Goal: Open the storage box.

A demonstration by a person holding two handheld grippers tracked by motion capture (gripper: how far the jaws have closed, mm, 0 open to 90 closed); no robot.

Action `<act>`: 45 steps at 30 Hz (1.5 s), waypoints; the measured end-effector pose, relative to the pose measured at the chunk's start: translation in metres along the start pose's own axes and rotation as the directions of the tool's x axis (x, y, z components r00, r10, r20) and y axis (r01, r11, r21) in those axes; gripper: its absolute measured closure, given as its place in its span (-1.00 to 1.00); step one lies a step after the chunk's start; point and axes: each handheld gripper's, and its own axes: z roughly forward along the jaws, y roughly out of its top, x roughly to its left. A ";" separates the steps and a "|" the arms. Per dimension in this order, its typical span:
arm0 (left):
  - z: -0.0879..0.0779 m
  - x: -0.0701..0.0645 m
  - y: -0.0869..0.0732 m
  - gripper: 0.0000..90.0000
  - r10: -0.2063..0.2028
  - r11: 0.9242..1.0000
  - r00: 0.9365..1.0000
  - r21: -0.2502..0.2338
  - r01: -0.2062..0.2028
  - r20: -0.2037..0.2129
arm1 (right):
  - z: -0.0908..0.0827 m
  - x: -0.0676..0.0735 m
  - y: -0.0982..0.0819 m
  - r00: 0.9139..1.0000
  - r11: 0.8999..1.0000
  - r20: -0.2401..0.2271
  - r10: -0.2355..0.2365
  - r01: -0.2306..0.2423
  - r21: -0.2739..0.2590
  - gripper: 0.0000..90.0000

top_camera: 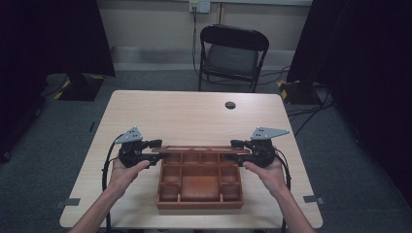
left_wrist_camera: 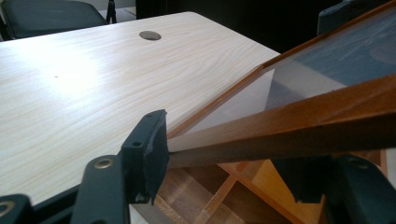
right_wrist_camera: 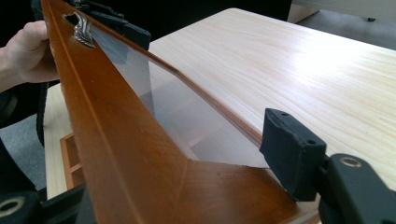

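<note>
A wooden box [top_camera: 199, 180] with many small compartments sits on the near half of the pale wooden bench [top_camera: 194, 114], between the person's two hands. Its lid [top_camera: 199, 149], a wooden frame around a clear pane, is hinged along the far edge and raised off the box, tilted up.

The left tongs [top_camera: 154, 149] reach in from the left and are clamped on the left end of the lid's frame; in the left gripper view one black pad [left_wrist_camera: 148, 148] presses against the frame's edge [left_wrist_camera: 289, 128], while the other jaw sits below the wood on the right. The left hand [top_camera: 127, 171] holds them from below.

The right tongs [top_camera: 236, 149] come in from the right and are clamped on the right end of the same frame. In the right gripper view a pad [right_wrist_camera: 292, 151] sits against the corner of the frame [right_wrist_camera: 140, 154], and a small metal clasp [right_wrist_camera: 83, 29] shows on the frame farther along. The right hand [top_camera: 265, 171] grips them.

The clear pane [left_wrist_camera: 336, 60] shows the bench through it. The open compartments [left_wrist_camera: 219, 191] lie beneath the lifted lid.

A round cable hole [top_camera: 230, 105] sits at the far side of the bench. Beyond the bench a black folding chair [top_camera: 232, 56] stands on the grey floor [top_camera: 39, 160].
</note>
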 end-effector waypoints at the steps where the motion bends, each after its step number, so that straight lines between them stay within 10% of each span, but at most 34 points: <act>1: 0.000 0.000 0.000 -0.12 -0.002 1.000 1.000 0.000 0.002 0.001 | 0.000 0.000 0.000 1.000 1.000 -0.001 0.000 0.000 -0.001 -0.07; 45: 0.023 0.026 0.008 0.05 -0.012 1.000 1.000 0.008 0.012 0.019 | 0.015 -0.034 0.001 0.997 0.997 0.040 0.069 -0.067 -0.040 -0.09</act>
